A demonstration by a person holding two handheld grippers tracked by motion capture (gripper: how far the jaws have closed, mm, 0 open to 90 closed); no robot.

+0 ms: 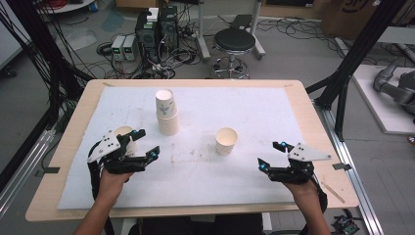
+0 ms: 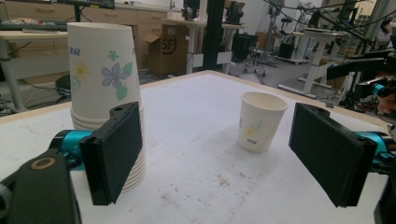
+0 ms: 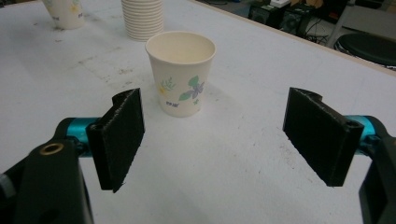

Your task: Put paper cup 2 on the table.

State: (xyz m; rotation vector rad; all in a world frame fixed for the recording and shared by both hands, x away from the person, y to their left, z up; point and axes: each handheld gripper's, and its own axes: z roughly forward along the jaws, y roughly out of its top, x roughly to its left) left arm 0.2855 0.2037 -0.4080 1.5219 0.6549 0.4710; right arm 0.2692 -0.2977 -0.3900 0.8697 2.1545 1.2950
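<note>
A stack of upside-down flowered paper cups (image 1: 166,112) stands mid-table on the white mat (image 1: 235,105). A single upright paper cup (image 1: 226,140) sits to its right, and another upright cup (image 1: 122,133) is partly hidden behind my left gripper (image 1: 148,142). That gripper is open with nothing between its jaws. In the left gripper view the stack (image 2: 102,70) rises behind the left pad and the single cup (image 2: 259,121) stands farther off. My right gripper (image 1: 269,155) is open and points at the single cup (image 3: 182,74), a short way from it.
The mat covers a wooden table (image 1: 313,127). A black stool (image 1: 234,46), computer boxes (image 1: 156,29) and cables lie on the floor beyond the far edge. Black frame posts (image 1: 352,54) flank the table. A wooden stick (image 1: 333,192) lies near the right front corner.
</note>
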